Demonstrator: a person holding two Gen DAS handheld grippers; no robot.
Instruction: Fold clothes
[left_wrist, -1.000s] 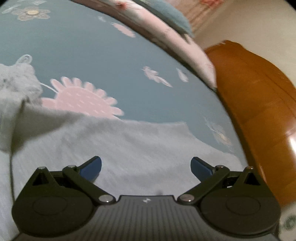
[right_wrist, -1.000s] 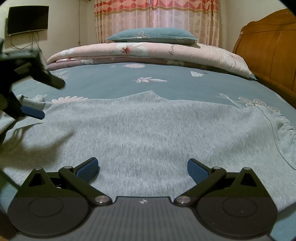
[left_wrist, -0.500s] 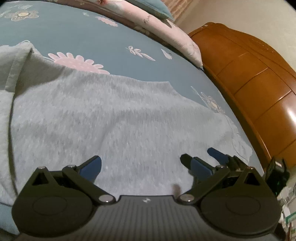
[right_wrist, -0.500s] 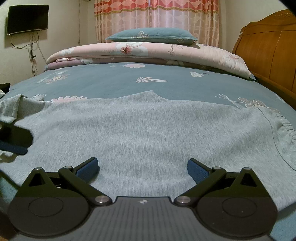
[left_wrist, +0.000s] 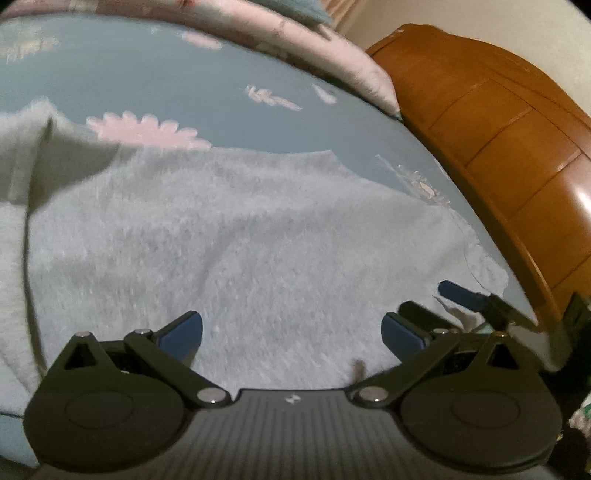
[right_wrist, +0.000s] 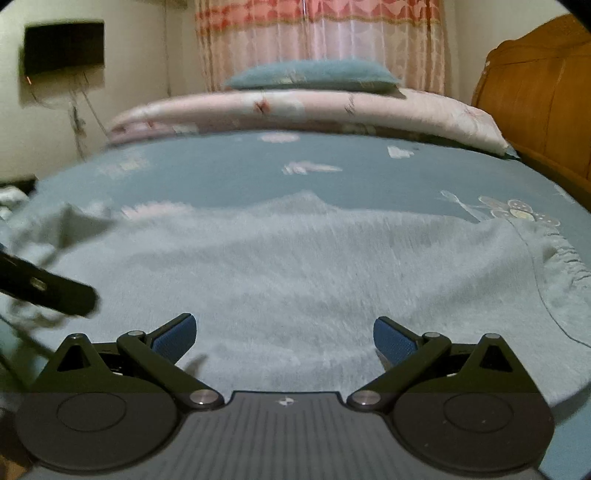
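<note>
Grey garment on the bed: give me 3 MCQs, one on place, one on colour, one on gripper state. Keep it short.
1. Where does the garment lie?
A. on the bedsheet
B. on the pillow
C. on the floor

2. What colour is the bedsheet?
A. plain white
B. blue-grey with pink flowers
C. red

3. How do the right gripper jaws stand?
A. shut on the garment
B. shut on nothing
C. open

Key: 1 A, the garment is spread flat across the sheet, short of the pillow. 2 B, pink flowers show on the blue-grey cloth. 3 C, a wide gap shows between the blue pads.

Left tool (left_wrist: 291, 332), fingers spread, over grey garment (left_wrist: 258, 236) on bedsheet (left_wrist: 147, 74).
</note>
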